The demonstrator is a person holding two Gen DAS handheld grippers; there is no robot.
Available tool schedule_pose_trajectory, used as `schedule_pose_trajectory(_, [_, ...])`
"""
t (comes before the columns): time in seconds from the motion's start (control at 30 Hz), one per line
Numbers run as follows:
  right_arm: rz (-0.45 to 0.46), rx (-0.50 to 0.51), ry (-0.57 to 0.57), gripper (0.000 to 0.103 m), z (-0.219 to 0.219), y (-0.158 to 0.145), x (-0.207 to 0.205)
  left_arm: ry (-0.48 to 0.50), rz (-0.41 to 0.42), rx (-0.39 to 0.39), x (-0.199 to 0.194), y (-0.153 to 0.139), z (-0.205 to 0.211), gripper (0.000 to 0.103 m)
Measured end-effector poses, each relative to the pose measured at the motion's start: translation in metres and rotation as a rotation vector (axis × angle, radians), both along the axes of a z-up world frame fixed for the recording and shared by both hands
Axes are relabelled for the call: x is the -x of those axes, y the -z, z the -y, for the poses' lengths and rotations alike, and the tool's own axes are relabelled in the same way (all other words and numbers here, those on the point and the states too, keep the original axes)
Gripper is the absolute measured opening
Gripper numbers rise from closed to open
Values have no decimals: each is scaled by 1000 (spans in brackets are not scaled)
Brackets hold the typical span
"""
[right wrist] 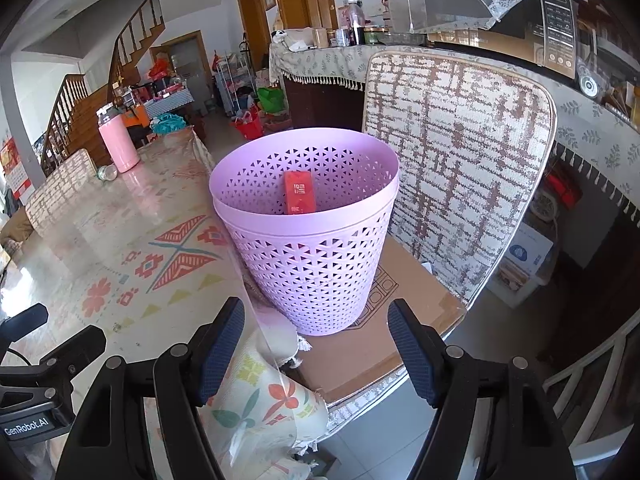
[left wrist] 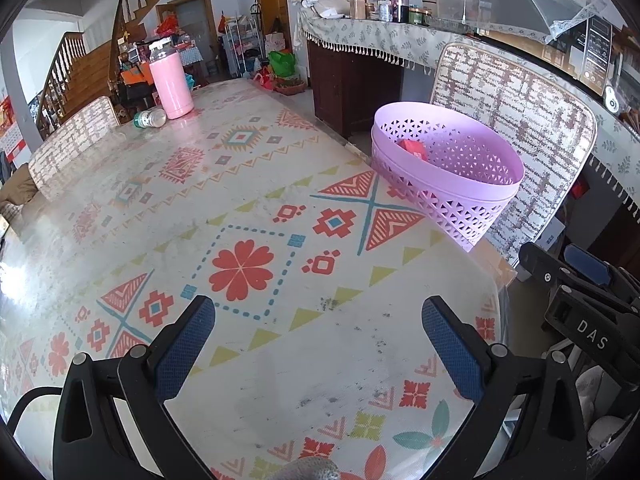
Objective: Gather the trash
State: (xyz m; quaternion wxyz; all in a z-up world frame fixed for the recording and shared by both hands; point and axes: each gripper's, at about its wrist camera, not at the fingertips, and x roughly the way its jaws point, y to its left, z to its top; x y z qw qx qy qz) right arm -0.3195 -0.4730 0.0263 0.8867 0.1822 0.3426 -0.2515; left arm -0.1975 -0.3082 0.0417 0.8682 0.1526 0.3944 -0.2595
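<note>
1. Lilac waste basket (right wrist: 306,240) stands on a flat cardboard box (right wrist: 384,340) laid on a chair seat, just beside the bench (left wrist: 280,208) edge; a red packet (right wrist: 299,193) lies inside it.
2. Left hand-held gripper (left wrist: 318,344) hovers over bare patterned bench, jaws wide apart, holding nothing.
3. Right hand-held gripper (right wrist: 316,348) hangs at the bench corner facing the basket, jaws wide, holding nothing.
4. Pink tumbler (left wrist: 170,82) and a fallen small bottle (left wrist: 150,118) sit at the bench's far end.

Pink tumbler (left wrist: 171,83) stands upright at far end of patterned tablecloth (left wrist: 256,208); a small bottle (left wrist: 150,118) lies beside it. Woven chair back (right wrist: 456,152) adjoins table.
</note>
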Motion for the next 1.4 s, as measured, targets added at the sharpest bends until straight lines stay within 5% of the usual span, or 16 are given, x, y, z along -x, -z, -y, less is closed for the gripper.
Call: schedule_pose_trajectory(1.4, [31,-28,60,82,29,9,23,40,42,-16,11,1,34,103])
